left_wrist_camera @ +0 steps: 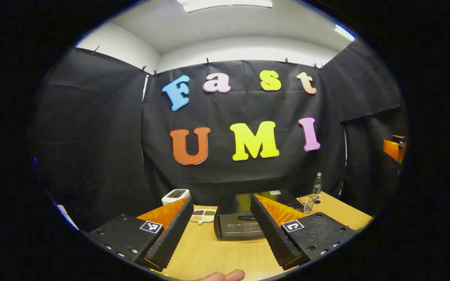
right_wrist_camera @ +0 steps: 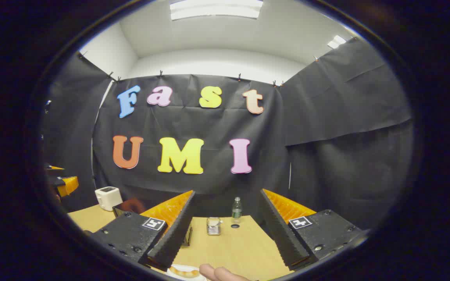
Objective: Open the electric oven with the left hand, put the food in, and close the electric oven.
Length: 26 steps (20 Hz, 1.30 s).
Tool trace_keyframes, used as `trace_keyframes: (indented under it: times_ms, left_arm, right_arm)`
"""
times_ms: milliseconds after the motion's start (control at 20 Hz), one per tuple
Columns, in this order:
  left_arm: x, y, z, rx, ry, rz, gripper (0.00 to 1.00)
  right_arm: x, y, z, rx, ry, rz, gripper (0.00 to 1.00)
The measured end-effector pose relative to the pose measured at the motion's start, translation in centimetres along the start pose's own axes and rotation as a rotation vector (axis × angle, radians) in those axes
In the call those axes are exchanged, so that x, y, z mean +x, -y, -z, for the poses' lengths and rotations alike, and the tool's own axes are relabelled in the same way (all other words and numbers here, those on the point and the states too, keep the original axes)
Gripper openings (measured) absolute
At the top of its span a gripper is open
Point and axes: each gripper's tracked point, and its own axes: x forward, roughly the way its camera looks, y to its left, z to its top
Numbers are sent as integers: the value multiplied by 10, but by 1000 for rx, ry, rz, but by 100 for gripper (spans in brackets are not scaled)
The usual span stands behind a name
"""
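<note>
Left gripper view looks along the left gripper (left_wrist_camera: 222, 230), whose jaws stand spread wide with nothing between them, held above a light wooden table (left_wrist_camera: 209, 253). Past the fingertips sits the electric oven (left_wrist_camera: 244, 222), a dark box with its door shut and a handle across the front; it stands on the table near the middle, framed between the two fingers. Just to its left lies a small white divided dish (left_wrist_camera: 203, 215) with brownish and green contents, and behind that a white toaster-like appliance (left_wrist_camera: 175, 196) against the black cloth wall. To the right of the oven stands a wire basket (left_wrist_camera: 308, 203), and behind it a clear bottle (left_wrist_camera: 317, 183) with a green label. A fingertip of the person's hand (left_wrist_camera: 223, 276) shows at the bottom edge. Right gripper view looks along the right gripper (right_wrist_camera: 225, 238), its jaws likewise spread apart and holding nothing, above the same table (right_wrist_camera: 244, 249). Between the fingers, farther off, stand a small metal container (right_wrist_camera: 213, 226) and the bottle (right_wrist_camera: 236, 210), close together near the table's back edge. At the left, the white appliance (right_wrist_camera: 108, 198) sits by the wall, with a dark corner of the oven (right_wrist_camera: 125, 207) just beside it. At the bottom edge the food (right_wrist_camera: 184, 272), a pale bun-like piece, lies on a white plate (right_wrist_camera: 170, 270), touching or just beside the person's fingers (right_wrist_camera: 219, 273).
</note>
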Motion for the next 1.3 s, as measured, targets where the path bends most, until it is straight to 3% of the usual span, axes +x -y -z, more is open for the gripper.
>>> trace_keyframes:
  times_ms: [50, 300, 450, 800, 1300]
  left_arm:
    - [0, -2, 3, -2, -11, -4, 95]
    - [-17, -18, 8, -25, 9, -30, 95]
    - [-30, -9, 10, -28, 0, 6, 95]
    - [-37, 12, 4, -66, 12, 57, 95]
    - [22, 52, 26, -62, -36, 108, 95]
  right_arm:
    - [2, -4, -1, 0, 0, -8, 96]
    - [-17, -22, 6, 52, 10, -42, 97]
    - [-32, -20, 23, 40, -19, -42, 98]
    - [-55, -2, 17, 19, 44, -5, 100]
    - [-68, 2, 21, 13, 83, -38, 100]
